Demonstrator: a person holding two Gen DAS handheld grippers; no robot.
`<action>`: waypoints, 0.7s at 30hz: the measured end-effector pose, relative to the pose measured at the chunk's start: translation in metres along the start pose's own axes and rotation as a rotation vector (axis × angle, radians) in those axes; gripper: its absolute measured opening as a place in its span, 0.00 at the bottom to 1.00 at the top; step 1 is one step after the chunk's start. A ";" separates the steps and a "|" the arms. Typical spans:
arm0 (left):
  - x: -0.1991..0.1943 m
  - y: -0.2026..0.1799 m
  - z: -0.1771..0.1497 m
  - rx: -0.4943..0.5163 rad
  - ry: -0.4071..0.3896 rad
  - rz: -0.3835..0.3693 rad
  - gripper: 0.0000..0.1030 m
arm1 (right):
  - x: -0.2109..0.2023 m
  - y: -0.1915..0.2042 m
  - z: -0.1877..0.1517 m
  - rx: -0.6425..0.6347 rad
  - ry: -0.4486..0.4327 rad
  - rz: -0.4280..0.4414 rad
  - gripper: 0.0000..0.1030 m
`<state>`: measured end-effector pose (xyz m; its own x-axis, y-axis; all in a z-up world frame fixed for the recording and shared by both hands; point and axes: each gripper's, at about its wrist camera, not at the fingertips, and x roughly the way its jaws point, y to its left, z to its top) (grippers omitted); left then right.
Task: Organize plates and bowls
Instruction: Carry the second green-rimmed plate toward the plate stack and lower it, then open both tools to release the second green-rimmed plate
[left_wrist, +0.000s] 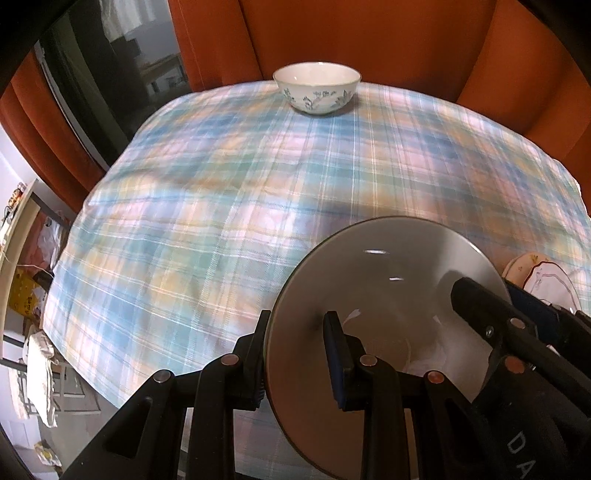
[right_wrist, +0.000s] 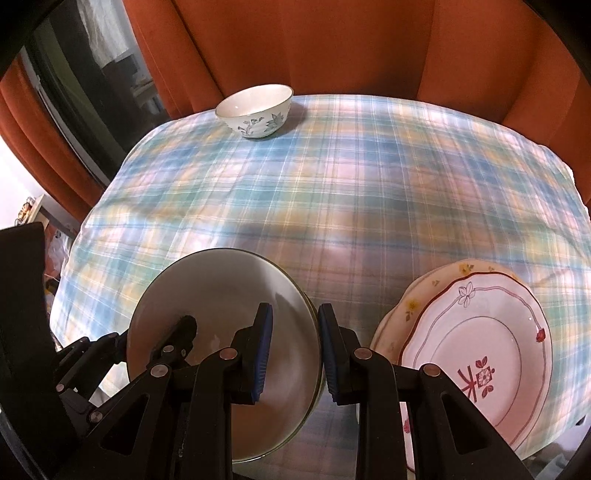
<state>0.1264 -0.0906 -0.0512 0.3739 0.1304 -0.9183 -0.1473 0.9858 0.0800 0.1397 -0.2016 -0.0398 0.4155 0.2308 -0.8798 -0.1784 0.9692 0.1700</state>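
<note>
Left tongs: your left tongs (left_wrist: 297, 354) straddle the left rim of the grey plate (left_wrist: 384, 291); one finger sits outside the rim, the other over the plate's face. The fingers look spread, with a gap visible between the inner pad and the plate, so you cannot call it a firm pinch from this view.

Right tongs: your right tongs (right_wrist: 295, 350) straddle the opposite rim of the same grey plate (right_wrist: 221, 310), one blue pad over the plate's face, the other outside the edge. The pads stand spread, with a gap on either side of the rim.

Grey plate: plain, glossy, near the front edge of the tabletop (right_wrist: 332, 184), between your two tools. It seems tilted, though whether it is lifted clear you cannot tell.

Stacked plates: just to the right of the grey plate, a white plate with red pattern (right_wrist: 480, 354) lies on a cream flowered plate (right_wrist: 413, 299), whose edge shows beneath it on the left. The left wrist view catches only a sliver of the white plate with red pattern (left_wrist: 546, 280).

Bowl: a white bowl with blue flowers (left_wrist: 316, 86) stands upright at the far edge of the tabletop, well apart from the plates; the right wrist view shows it too (right_wrist: 255, 109).

Cloth: a pastel plaid tablecloth (left_wrist: 221, 203) covers the tabletop.

Behind: orange curtains (right_wrist: 314, 44) hang beyond the far edge.
</note>
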 end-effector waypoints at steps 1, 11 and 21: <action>0.002 -0.001 -0.001 0.003 0.001 0.001 0.24 | 0.000 0.000 0.000 -0.004 -0.002 -0.004 0.28; 0.002 0.000 -0.002 -0.001 -0.005 -0.031 0.34 | 0.008 -0.001 -0.002 -0.037 -0.017 -0.008 0.28; -0.013 0.005 -0.002 0.055 -0.067 -0.117 0.84 | 0.001 0.004 -0.003 -0.008 -0.016 -0.010 0.70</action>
<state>0.1189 -0.0878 -0.0396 0.4461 0.0187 -0.8948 -0.0492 0.9988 -0.0037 0.1366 -0.1980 -0.0413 0.4320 0.2221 -0.8741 -0.1811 0.9708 0.1571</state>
